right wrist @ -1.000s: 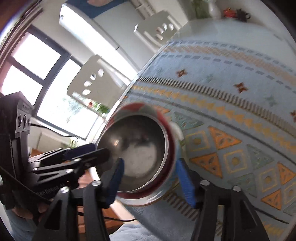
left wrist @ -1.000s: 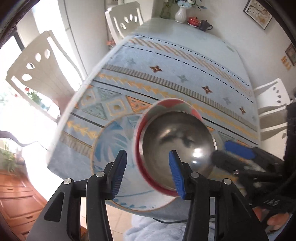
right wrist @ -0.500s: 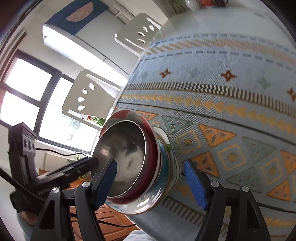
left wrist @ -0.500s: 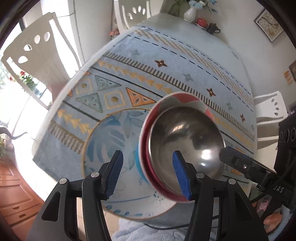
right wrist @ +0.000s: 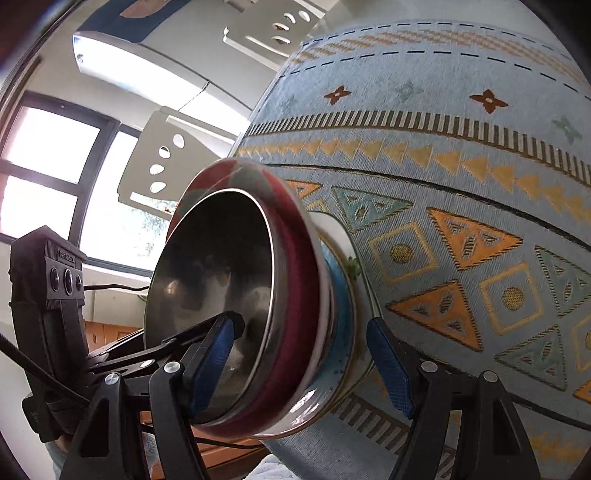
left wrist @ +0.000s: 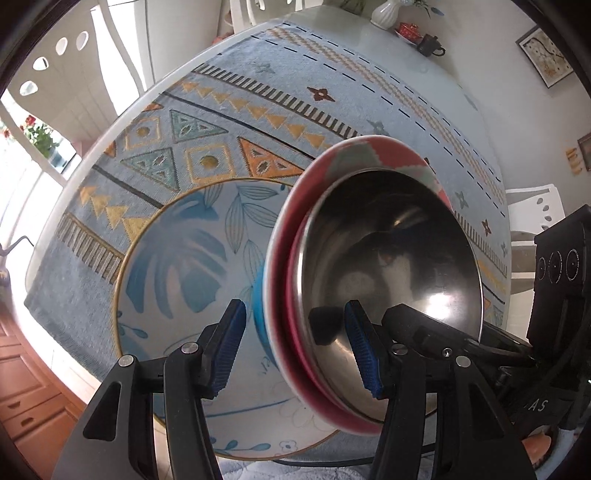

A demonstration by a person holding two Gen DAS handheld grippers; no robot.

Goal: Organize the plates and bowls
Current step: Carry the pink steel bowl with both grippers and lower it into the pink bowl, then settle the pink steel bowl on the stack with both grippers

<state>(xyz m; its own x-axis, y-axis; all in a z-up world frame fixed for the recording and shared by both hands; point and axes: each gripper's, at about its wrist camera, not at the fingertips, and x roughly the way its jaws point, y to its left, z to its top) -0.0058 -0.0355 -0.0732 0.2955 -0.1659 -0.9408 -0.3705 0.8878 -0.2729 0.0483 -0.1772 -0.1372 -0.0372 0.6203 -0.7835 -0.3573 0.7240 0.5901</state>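
Note:
A steel bowl (left wrist: 391, 258) sits nested in a red patterned bowl (left wrist: 295, 229), which stands on a white plate with blue leaves (left wrist: 184, 258) near the table's front edge. My left gripper (left wrist: 295, 347) is open, its fingers straddling the near rims of both bowls. In the right wrist view the steel bowl (right wrist: 210, 280), red bowl (right wrist: 299, 295) and plate (right wrist: 343, 258) show edge-on. My right gripper (right wrist: 299, 365) is open, its fingers on either side of the stack's rim. Whether any pad touches the bowls I cannot tell.
The table wears a blue patterned cloth (left wrist: 332, 85). A white vase (left wrist: 384, 14), a red dish and a dark teapot (left wrist: 430, 44) stand at the far end. White chairs (left wrist: 55, 55) stand around the table. Wooden drawers (left wrist: 22, 391) lie below at left.
Both grippers have come closer to the stacked bowls and lower. The right gripper has opened wider. The bowls now stand on the plate.

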